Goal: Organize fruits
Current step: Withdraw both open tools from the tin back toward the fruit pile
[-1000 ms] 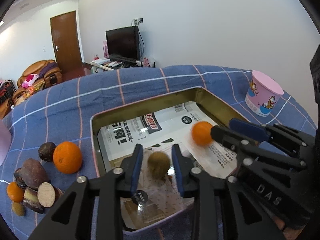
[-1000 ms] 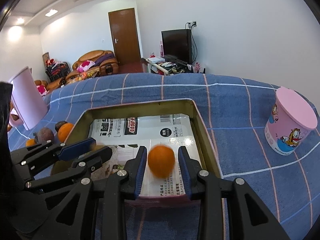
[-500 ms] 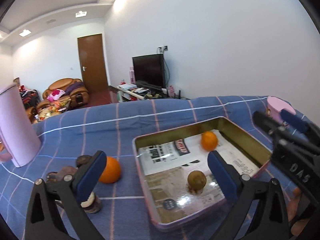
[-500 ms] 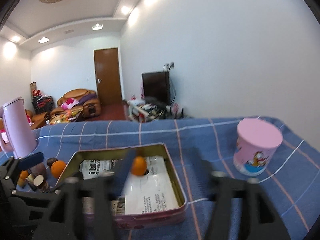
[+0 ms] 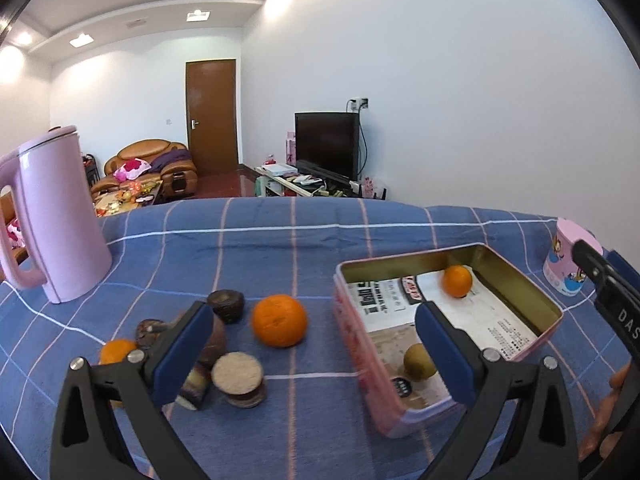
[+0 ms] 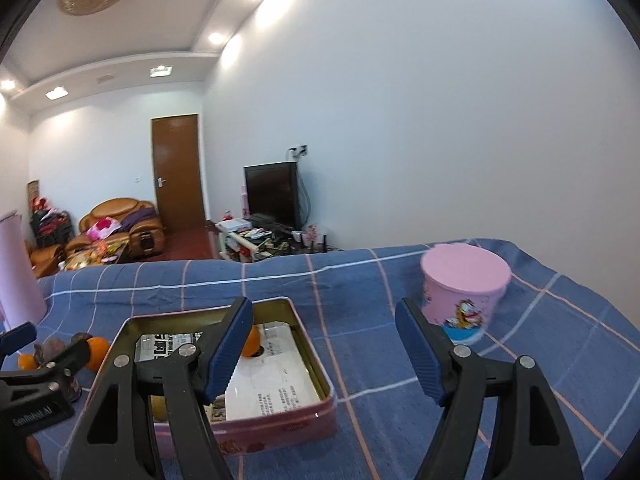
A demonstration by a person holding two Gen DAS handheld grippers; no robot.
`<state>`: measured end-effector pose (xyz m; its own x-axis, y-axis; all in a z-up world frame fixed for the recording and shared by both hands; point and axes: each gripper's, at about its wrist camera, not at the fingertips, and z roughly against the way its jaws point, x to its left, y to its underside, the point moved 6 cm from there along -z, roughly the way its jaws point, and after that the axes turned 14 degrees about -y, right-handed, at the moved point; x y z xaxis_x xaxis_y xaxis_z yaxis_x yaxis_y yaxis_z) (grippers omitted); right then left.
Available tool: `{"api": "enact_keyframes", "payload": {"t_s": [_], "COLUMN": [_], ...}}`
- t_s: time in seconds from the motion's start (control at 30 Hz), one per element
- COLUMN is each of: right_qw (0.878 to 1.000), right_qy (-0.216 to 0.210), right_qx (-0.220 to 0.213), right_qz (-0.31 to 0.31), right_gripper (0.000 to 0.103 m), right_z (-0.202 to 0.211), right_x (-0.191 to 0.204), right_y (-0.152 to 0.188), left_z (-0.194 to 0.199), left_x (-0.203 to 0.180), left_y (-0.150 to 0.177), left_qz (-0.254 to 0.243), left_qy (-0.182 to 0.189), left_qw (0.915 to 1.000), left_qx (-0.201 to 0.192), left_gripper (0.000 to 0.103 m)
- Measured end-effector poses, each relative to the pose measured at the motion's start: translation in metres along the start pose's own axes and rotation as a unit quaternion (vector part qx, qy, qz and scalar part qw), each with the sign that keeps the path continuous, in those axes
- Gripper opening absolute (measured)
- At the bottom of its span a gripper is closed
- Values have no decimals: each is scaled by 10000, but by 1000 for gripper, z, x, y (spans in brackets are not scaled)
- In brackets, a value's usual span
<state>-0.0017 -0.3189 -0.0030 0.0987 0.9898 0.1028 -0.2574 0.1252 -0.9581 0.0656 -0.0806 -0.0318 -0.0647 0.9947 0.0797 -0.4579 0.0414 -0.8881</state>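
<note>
A: Going left to right in the left wrist view, what stands on the blue checked cloth (image 5: 280,240)?

B: A pink kettle (image 5: 56,216) stands at the far left. Near it lies a heap of fruit and round snack pieces (image 5: 224,372), with a small orange (image 5: 116,350) at its left edge, partly hidden by the near blue finger. A larger orange (image 5: 279,321) sits just right of the heap, apart from the tin.

A: And the tin?

B: The pink tin (image 5: 516,292) is lined with printed paper. An orange (image 5: 457,281) lies at its far end against the wall; a brownish-green kiwi (image 5: 418,361) lies near the front, half covered by the right finger.

A: The grippers?

B: The left gripper (image 5: 316,354) is spread wide, holding nothing, over the cloth between heap and tin. The right gripper (image 6: 324,346) is likewise wide apart and empty; its left finger blocks part of the tin and its orange.

A: Anything further right?

B: A pink cartoon cup (image 6: 464,292) stands upside down, well apart from the tin, just behind the right finger.
</note>
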Motion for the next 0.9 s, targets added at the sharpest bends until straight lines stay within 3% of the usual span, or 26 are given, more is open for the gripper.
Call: {"api": "enact_keyframes", "payload": {"t_s": [0.37,0.9], "right_qw": [9998,9969], "right_qy": [105,-664], "right_qx": [108,421], "right_qz": [86,77], "right_gripper": [75,75], "right_z": [14,1], "right_x": [34,124], "right_y": [9,22], "left_z": [-3,-21], "left_x": [38,105], "left_y": [4,11], "left_qz": [35,211], "left_qy": [-201,-456], "left_qw": [9998,9982], "left_qx": [64,341], "left_gripper": [103,103]}}
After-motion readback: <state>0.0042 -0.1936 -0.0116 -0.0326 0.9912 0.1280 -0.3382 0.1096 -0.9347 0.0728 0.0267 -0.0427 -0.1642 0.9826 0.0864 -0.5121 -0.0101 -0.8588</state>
